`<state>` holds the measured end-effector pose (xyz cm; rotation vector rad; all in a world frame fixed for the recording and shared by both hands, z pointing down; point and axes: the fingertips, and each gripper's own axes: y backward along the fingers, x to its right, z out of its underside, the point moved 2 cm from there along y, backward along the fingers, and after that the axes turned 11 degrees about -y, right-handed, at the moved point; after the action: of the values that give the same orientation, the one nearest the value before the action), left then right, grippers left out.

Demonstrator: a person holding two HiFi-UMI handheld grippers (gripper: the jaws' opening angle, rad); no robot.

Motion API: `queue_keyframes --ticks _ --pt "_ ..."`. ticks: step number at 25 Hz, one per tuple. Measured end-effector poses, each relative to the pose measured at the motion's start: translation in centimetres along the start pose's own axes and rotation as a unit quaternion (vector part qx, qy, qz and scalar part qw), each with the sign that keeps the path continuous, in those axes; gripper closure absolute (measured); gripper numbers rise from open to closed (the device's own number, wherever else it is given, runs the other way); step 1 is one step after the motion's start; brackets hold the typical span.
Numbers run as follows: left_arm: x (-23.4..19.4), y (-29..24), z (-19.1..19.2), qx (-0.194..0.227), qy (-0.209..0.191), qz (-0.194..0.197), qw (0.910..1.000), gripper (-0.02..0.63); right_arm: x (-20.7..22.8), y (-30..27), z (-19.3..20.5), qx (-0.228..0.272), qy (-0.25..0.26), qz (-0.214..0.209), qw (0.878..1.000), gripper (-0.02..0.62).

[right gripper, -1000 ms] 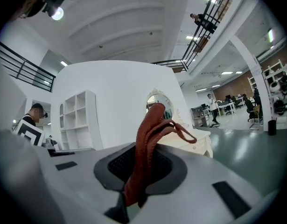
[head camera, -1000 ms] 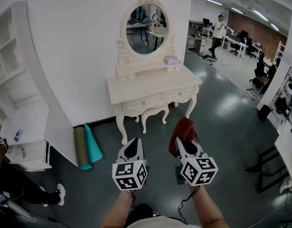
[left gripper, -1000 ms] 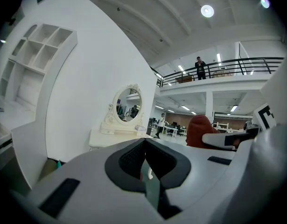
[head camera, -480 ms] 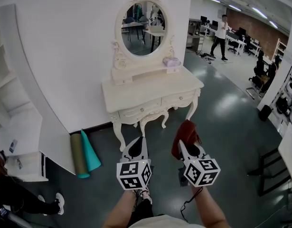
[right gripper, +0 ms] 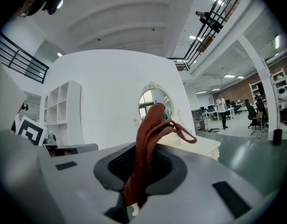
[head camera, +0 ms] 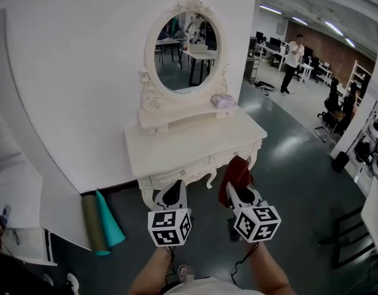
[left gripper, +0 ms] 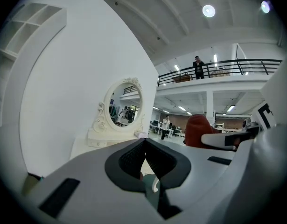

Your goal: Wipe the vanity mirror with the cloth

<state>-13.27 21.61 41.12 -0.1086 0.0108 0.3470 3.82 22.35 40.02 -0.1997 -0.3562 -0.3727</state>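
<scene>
An oval vanity mirror (head camera: 186,53) in a carved white frame stands on a white dressing table (head camera: 189,145) against the wall. The mirror (left gripper: 124,108) shows small in the left gripper view, and it (right gripper: 152,103) peeks from behind the cloth in the right gripper view. My right gripper (head camera: 236,188) is shut on a rust-red cloth (head camera: 234,176), which (right gripper: 148,148) sticks up between its jaws. My left gripper (head camera: 171,192) is shut with nothing in it. Both grippers hang in front of the table, short of it.
A small pale box (head camera: 223,101) sits on the table's right shelf. Rolled green mats (head camera: 100,221) lean by the wall at lower left. White shelving (head camera: 16,183) stands at far left. A person (head camera: 292,55) stands among desks and chairs in the open office at right.
The view has drawn closer to the dressing table, and the mirror now looms larger. Both grippers keep their hold and their places in front of me.
</scene>
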Motion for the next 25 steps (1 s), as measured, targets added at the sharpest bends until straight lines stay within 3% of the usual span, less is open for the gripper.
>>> queue_keyframes --ticks 15,20,25 --pt "-6.3 -12.2 2.6 -0.042 -0.008 0.001 0.9991 0.595 5.4 -13.5 0.2 -0.035 -0.029 0.018 0.999 0.532" --pt "-8.7 -16.2 3.2 -0.049 -0.021 -0.034 0.9980 0.595 8.5 -19.6 -0.1 -0.042 -0.047 0.000 0.998 0.532" --pt "-11.7 -22.0 3.1 -0.054 -0.009 -0.094 0.9940 0.595 11.2 -27.8 -2.2 -0.056 -0.044 -0.042 0.997 0.532"
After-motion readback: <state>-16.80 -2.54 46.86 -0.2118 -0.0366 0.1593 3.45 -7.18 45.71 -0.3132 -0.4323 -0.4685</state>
